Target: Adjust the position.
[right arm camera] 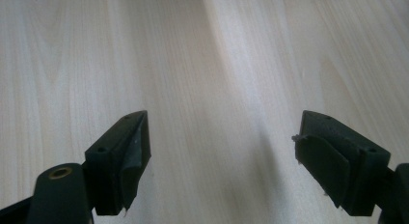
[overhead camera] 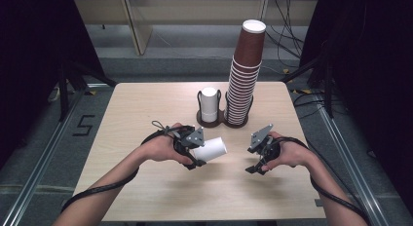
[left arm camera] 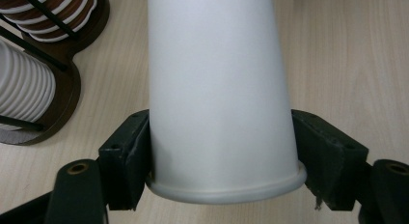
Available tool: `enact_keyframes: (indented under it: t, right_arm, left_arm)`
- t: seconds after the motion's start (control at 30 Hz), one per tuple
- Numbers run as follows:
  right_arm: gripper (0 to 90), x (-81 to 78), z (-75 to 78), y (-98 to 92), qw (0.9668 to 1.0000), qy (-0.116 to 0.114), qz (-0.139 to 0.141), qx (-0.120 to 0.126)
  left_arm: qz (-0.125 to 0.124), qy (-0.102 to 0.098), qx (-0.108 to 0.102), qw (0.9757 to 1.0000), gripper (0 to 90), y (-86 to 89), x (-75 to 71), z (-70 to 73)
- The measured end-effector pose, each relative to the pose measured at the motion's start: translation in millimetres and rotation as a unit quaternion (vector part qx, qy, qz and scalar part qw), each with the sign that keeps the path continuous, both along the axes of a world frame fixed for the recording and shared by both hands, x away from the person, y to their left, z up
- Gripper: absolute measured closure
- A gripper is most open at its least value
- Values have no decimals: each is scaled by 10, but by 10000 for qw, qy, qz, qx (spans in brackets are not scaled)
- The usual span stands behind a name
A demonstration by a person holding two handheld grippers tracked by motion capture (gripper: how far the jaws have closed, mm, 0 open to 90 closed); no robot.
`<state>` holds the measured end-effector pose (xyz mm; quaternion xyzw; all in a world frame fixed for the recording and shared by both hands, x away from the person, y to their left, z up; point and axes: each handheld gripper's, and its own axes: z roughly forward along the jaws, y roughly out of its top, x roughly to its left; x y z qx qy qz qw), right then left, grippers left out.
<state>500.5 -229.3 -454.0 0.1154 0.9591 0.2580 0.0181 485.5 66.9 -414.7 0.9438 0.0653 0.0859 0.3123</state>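
Note:
My left gripper is shut on a white paper cup that lies on its side just above the table, base pointing right. In the left gripper view the two pads press the cup near its rolled rim, one on each side. The right gripper hovers over the table to the right of the cup, apart from it. In its own view the right gripper stands open, with bare wood between the jaws.
A dark two-slot cup holder stands at the table's back middle. It holds a short white stack and a tall brown stack. The holder is up left in the left gripper view. The wooden table spreads around both hands.

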Motion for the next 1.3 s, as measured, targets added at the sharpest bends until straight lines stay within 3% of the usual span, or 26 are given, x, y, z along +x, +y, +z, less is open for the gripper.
enact_keyframes:
  t: [0.2, 0.53, 0.67, 0.87, 0.9, 0.97, 1.0, 1.07, 1.3]
  right_arm:
    - [205, 22, 39, 34, 9998, -93, 187, -14]
    - [205, 19, 96, 105, 9997, -82, 209, -66]
    - [205, 30, 95, 142, 9993, -139, 341, -65]
    - [205, 12, 115, 179, 9996, -49, 277, -87]
    - [205, 22, 122, 192, 9991, -166, 369, -92]
    - [205, 13, 132, 212, 9993, -90, 345, -84]
    - [205, 25, 131, 225, 9989, -161, 443, -56]
    - [205, 14, 134, 244, 9990, -121, 417, -58]
    - [205, 1, 130, 291, 9990, -116, 426, -51]
  left_arm:
    - [-85, -37, 276, 9996, 267, -3, 23, 25]
    - [-247, -2, 560, 9981, 267, -46, 7, 34]
    - [-333, 16, 765, 9965, 267, -63, 2, 25]
    - [-431, 14, 1008, 9940, 267, -90, -1, 24]
    - [-437, 25, 1054, 9935, 267, -97, -4, 26]
    - [-508, 5, 1185, 9917, 267, -106, 4, 42]
    - [-470, 18, 1158, 9922, 267, -114, -3, 37]
    - [-552, -21, 1289, 9901, 267, -125, 1, 52]
    - [-596, -7, 1519, 9866, 267, -153, 4, 50]
